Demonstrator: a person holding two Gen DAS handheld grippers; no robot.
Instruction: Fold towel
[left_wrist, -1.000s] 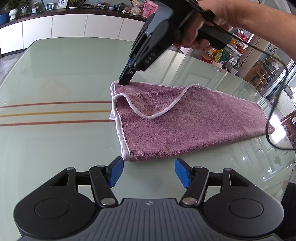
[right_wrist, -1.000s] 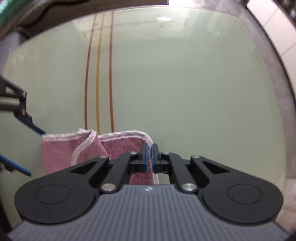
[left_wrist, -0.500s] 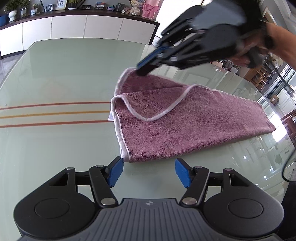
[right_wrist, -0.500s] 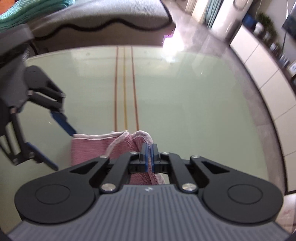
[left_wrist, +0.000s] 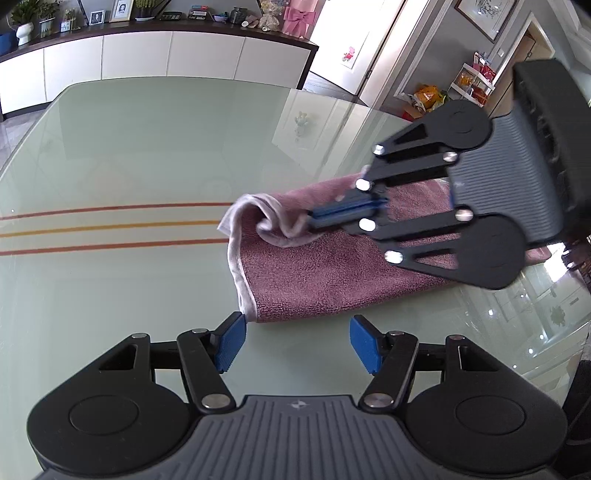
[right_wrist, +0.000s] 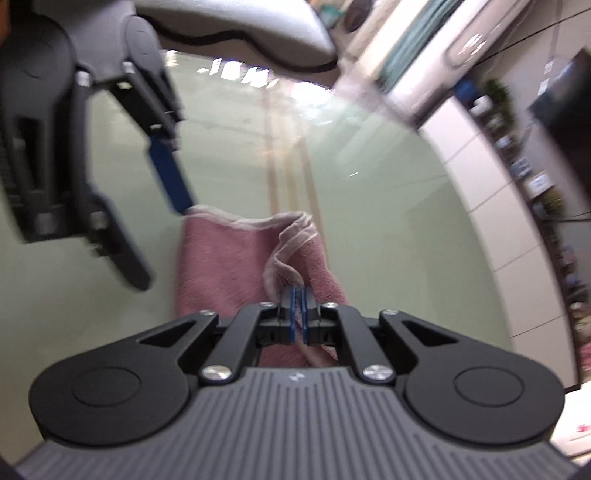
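A pale green glass desk (left_wrist: 147, 147) fills both views, three red and orange stripes (left_wrist: 110, 225) running across it toward the towel. Nearest the left camera, the left hand-held gripper (left_wrist: 295, 341) hangs just short of the towel's near edge, its blue pads spread wide and holding nothing; one pad sits right beside the near corner.

The mauve towel (left_wrist: 332, 273) lies on the desk already doubled over, its pale hem along the left side. Above it, the right hand-held gripper (left_wrist: 347, 212) is closed tight on a far corner, lifted off the cloth so the hem bunches and curls under the pads.

To do this fold well, I judge the pinched corner should travel low and level across the towel, landing square on the opposite edge so the hems line up. The free gripper looks well placed to pin the near corner against sliding on the slick glass.

Farther off, a white sideboard (left_wrist: 147, 48) with plants and frames lines the wall, well clear. Nothing on the desk blocks the path.
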